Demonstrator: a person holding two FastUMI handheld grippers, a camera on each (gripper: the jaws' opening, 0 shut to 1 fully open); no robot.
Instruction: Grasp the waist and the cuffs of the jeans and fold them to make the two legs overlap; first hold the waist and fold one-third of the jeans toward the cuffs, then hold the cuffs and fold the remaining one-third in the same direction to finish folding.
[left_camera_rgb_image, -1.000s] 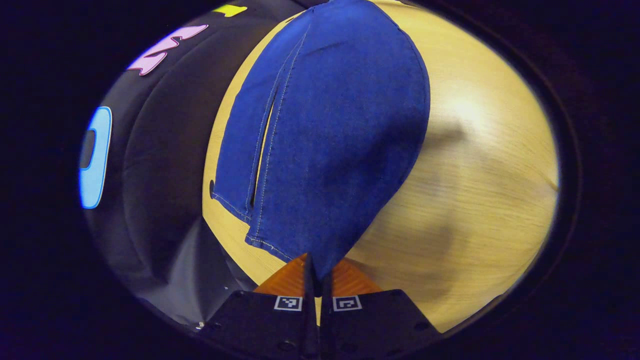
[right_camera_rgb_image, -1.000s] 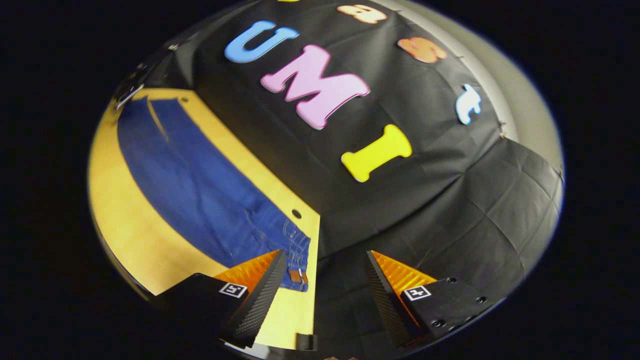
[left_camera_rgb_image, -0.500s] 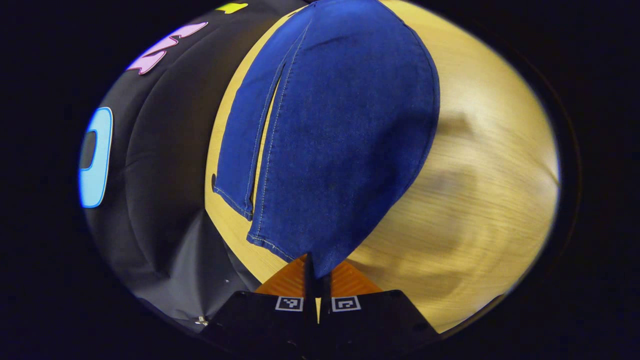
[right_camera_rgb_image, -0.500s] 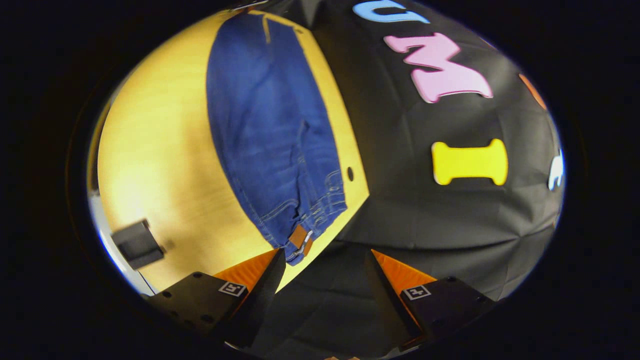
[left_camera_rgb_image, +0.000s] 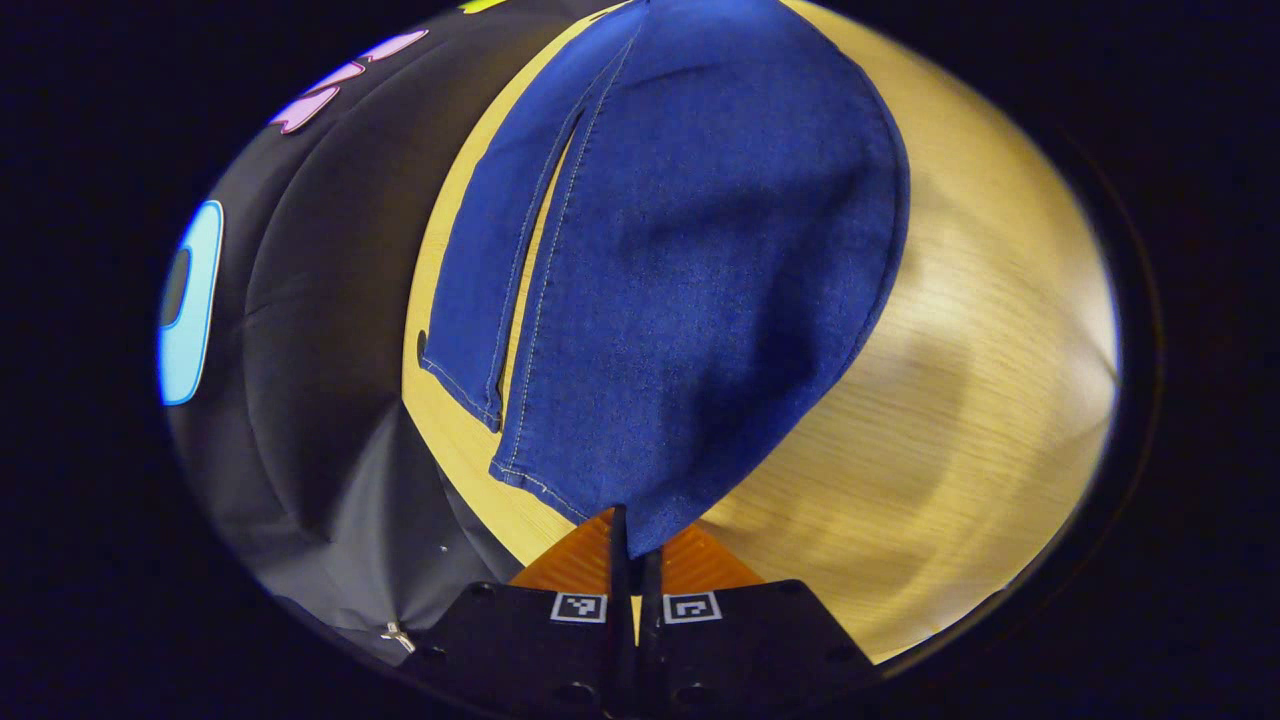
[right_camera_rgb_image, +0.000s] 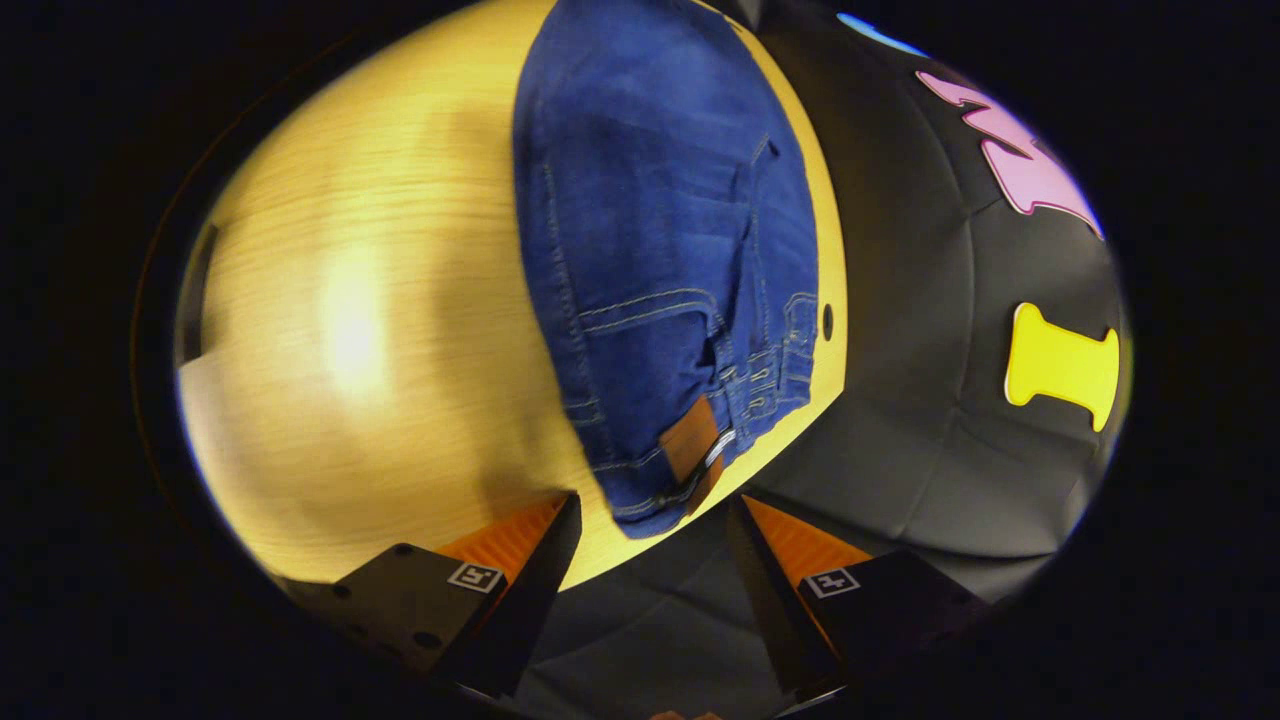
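So the jeans (left_camera_rgb_image: 680, 260) lie legs overlapped on the table (left_camera_rgb_image: 960, 400), left gripper (left_camera_rgb_image: 633, 540) pinching a cuff, right gripper (right_camera_rgb_image: 650, 525) spread wide beside the waist, both thirds unfolded.

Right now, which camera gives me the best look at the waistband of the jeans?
The right gripper view: the waistband, with its brown patch and belt loops, lies just ahead of the open right gripper. The left gripper view faces the other end, where the left gripper pinches a cuff.

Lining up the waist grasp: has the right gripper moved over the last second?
Yes. The right gripper has swung toward the blue denim jeans' waist on the wooden table; the waist now sits just ahead of its open jaws.
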